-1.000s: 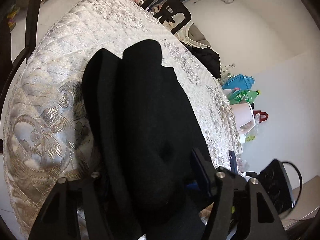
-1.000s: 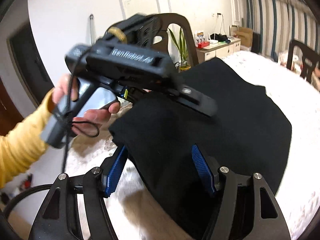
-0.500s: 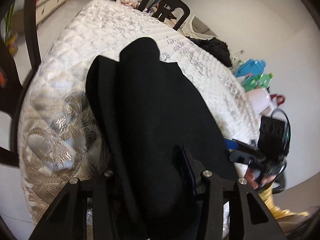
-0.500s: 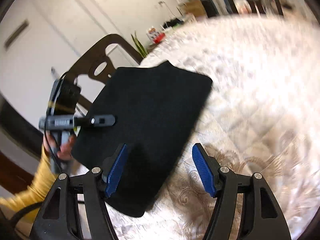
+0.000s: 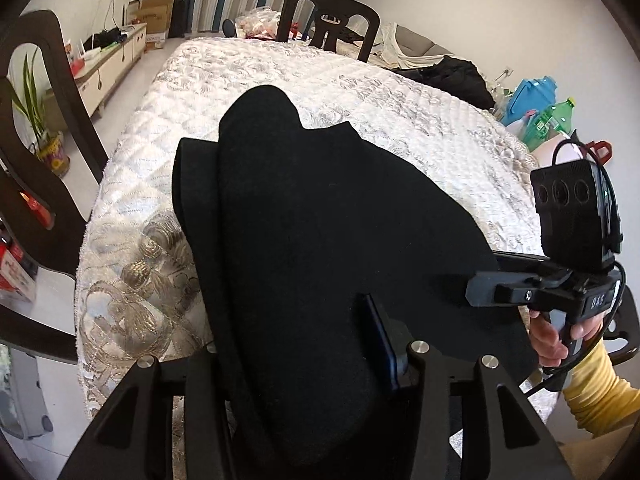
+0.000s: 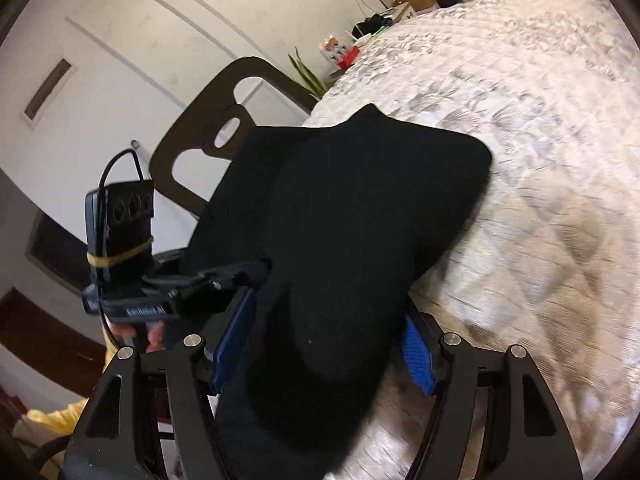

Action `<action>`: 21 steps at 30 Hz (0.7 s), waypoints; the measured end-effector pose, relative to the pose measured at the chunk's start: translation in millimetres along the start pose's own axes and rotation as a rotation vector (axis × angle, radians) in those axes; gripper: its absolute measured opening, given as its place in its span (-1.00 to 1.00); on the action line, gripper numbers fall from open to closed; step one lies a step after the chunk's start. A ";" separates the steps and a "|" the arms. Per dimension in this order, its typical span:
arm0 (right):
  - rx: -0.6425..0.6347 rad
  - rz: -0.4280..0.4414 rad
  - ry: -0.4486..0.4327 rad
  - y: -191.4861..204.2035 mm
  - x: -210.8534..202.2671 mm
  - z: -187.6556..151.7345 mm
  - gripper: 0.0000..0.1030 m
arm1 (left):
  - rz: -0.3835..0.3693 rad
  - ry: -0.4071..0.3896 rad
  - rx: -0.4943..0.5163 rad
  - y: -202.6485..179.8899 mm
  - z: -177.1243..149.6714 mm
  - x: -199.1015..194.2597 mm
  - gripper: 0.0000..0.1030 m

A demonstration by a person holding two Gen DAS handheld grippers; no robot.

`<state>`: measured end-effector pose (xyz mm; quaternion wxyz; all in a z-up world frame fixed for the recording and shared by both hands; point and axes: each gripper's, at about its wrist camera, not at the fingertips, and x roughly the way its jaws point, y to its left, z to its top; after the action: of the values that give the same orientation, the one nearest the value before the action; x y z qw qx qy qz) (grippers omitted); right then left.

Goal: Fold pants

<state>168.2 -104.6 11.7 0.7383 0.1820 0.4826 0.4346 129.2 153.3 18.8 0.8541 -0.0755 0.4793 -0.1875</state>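
Nearby, pants point(image 5: 320, 240) — table point(image 5: 400, 120) beyond, bare.

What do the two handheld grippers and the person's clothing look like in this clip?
Both are matte black, two-finger units with silver bolts and blue pads. The right gripper carries a black box with three round lenses, a black cable loop and white lettering on the body. The left gripper has a similar box, bound with a yellow band, also lettered in white. The person wears a yellow sleeve.
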 end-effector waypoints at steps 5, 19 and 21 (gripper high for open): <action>0.013 -0.064 -0.022 0.6 7.3 3.0 -0.01 | 0.051 -0.011 0.008 -7.9 1.9 0.7 -0.02; -0.180 -0.186 -0.145 35.4 -15.2 -4.0 -0.61 | 0.208 -0.078 0.050 -41.6 5.3 -9.4 -0.43; -0.194 -0.184 -0.164 38.0 -22.0 -4.3 -0.61 | 0.204 -0.084 0.049 -45.9 7.1 -10.0 -0.45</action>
<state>143.3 -102.2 48.0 0.8260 0.0999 0.3911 0.3935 119.1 114.7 44.6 0.8897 -0.0130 0.4434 -0.1078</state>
